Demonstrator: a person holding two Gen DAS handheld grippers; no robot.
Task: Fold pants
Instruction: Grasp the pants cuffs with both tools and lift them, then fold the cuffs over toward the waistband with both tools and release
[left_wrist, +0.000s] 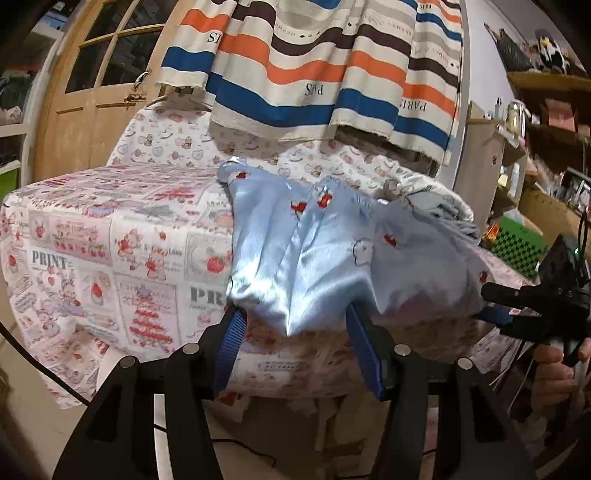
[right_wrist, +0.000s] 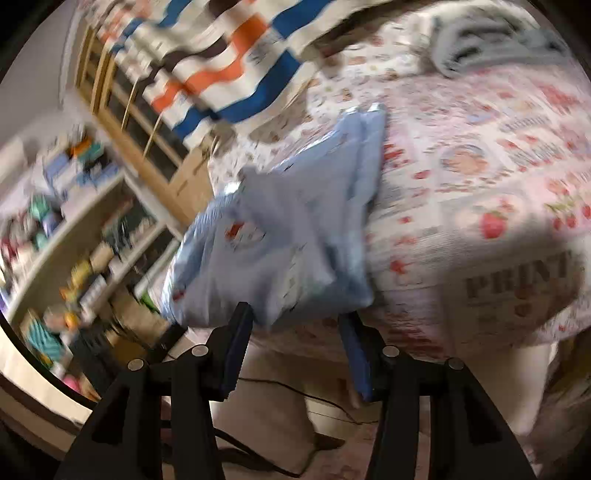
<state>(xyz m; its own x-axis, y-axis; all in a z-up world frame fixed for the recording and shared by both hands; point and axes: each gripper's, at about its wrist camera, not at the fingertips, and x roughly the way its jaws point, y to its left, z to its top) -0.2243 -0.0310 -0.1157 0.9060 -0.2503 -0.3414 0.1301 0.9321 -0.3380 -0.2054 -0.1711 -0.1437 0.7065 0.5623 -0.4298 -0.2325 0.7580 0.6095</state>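
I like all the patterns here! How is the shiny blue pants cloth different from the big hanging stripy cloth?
The shiny light-blue pants are one plain colour with small red motifs; the hanging striped cloth has wide orange, blue, brown and grey bands with printed letters. The pants lie crumpled on the pink printed table cover; the striped cloth hangs down behind the table. The pants look glossy; the striped cloth looks matte. Both are soft fabric.

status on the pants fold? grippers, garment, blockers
Left gripper open, fingers straddling the near hem. Right gripper open at the same edge. Blue pants bunched on the tablecloth. Grey garment lies beside them.
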